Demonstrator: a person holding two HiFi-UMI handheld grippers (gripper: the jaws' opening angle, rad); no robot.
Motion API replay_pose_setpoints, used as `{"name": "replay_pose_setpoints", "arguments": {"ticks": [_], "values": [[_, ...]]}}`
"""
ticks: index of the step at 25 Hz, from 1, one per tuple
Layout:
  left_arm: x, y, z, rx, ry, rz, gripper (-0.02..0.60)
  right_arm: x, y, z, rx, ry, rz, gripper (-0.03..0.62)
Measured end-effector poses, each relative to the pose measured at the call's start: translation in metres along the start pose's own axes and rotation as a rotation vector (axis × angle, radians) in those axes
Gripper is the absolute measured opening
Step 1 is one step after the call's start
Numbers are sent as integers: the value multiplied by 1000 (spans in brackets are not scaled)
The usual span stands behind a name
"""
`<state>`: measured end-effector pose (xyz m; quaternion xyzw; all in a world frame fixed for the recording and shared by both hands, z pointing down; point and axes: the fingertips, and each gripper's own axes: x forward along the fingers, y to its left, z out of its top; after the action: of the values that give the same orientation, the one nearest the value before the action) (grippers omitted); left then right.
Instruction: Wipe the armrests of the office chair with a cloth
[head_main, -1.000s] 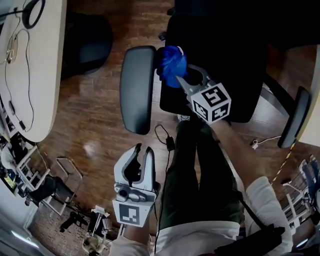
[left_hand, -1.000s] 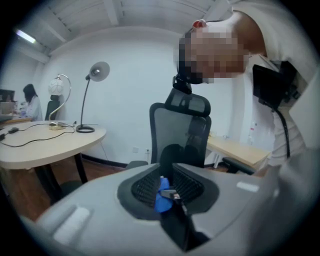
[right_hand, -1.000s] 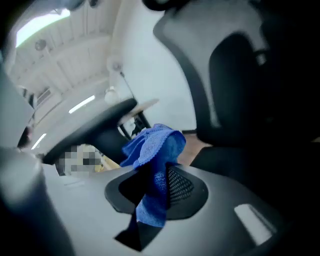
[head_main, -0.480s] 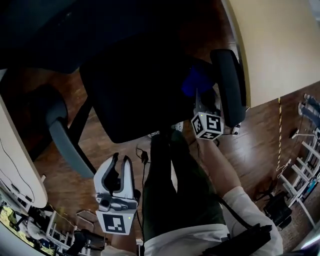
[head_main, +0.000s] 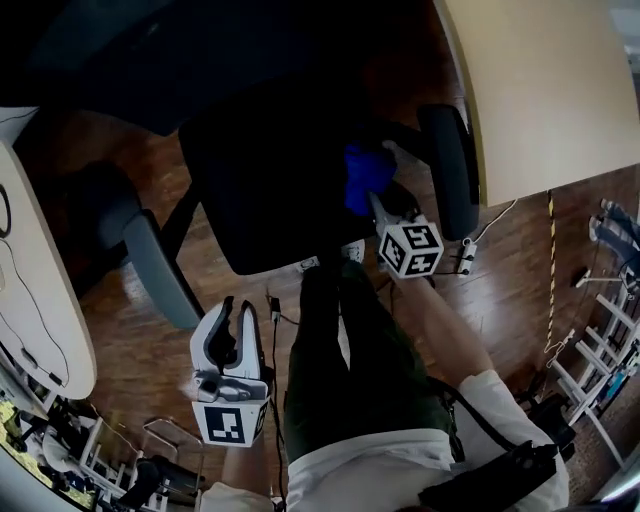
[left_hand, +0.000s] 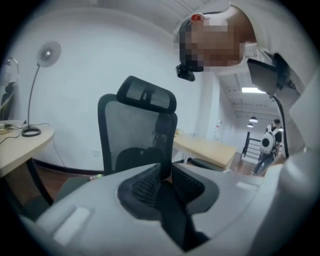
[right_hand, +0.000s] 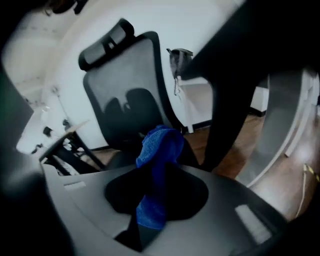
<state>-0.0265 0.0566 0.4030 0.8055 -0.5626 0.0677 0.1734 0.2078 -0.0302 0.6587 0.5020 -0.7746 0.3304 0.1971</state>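
A black office chair fills the head view, with its seat (head_main: 270, 190), a grey left armrest (head_main: 160, 265) and a dark right armrest (head_main: 452, 165). My right gripper (head_main: 375, 195) is shut on a blue cloth (head_main: 362, 175), which hangs over the seat's right edge, just left of the right armrest and apart from it. In the right gripper view the cloth (right_hand: 160, 150) bunches between the jaws of the right gripper (right_hand: 155, 180), in front of the mesh backrest (right_hand: 130, 95). My left gripper (head_main: 232, 322) hovers low near the left armrest, open and empty. The left gripper (left_hand: 162, 182) faces the backrest (left_hand: 135, 135).
A pale desk (head_main: 550, 80) stands close behind the right armrest, and another desk (head_main: 30, 300) curves along the left. The person's legs (head_main: 340, 360) stand in front of the seat. A cable (head_main: 275, 310) lies on the wooden floor. A desk lamp (left_hand: 37, 90) stands at the left.
The head view has swung round. My right gripper has carried the blue cloth from beside one armrest across the seat to the other. My left gripper has shifted a little and stays open.
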Motion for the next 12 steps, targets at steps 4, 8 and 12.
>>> {"name": "replay_pose_setpoints", "arguments": {"ticks": [4, 8, 12], "values": [[-48, 0, 69, 18, -63, 40, 71, -166, 109, 96, -94, -144, 234, 83], [-74, -17, 153, 91, -134, 33, 69, -294, 150, 233, -230, -391, 251, 83], [-99, -52, 257, 148, -315, 61, 32, -389, 173, 342, -330, -625, 254, 81]]}}
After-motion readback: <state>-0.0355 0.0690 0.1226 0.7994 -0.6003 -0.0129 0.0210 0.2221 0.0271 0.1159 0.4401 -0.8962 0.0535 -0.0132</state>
